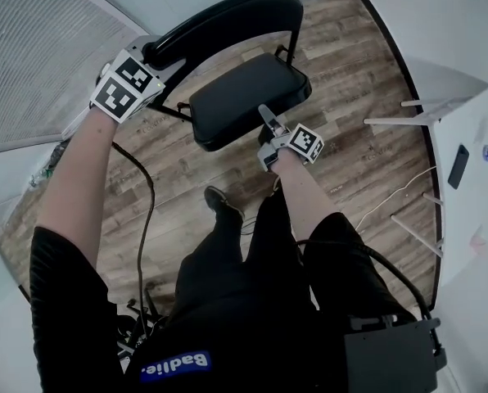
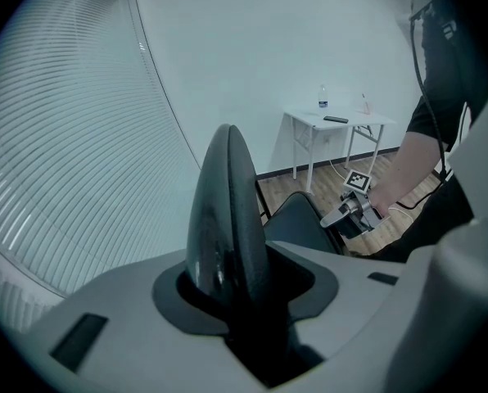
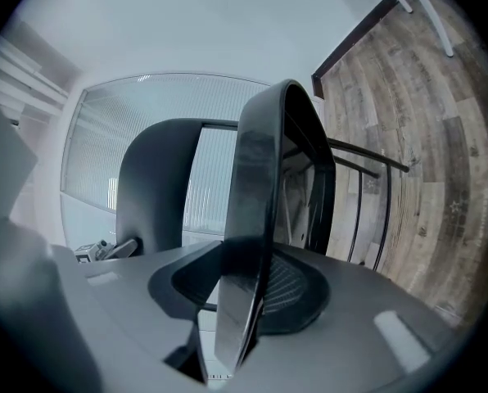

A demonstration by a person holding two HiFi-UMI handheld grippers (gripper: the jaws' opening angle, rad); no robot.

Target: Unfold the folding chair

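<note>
A black folding chair stands on the wood floor, its seat (image 1: 248,97) lowered nearly flat below the curved backrest (image 1: 228,19). My left gripper (image 1: 151,56) is shut on the backrest's left end; in the left gripper view the backrest's edge (image 2: 228,211) rises between the jaws of that gripper (image 2: 236,301). My right gripper (image 1: 268,125) is shut on the seat's near edge. The right gripper view shows the seat's edge (image 3: 256,219) running through the jaws of the right gripper (image 3: 236,318), with the backrest (image 3: 154,187) behind it.
A white folding table (image 1: 428,109) stands at the right by the wall, with a dark phone (image 1: 458,166) on it. Window blinds (image 1: 31,47) fill the left. A black cable (image 1: 142,211) trails over the floor beside my legs and shoe (image 1: 223,203).
</note>
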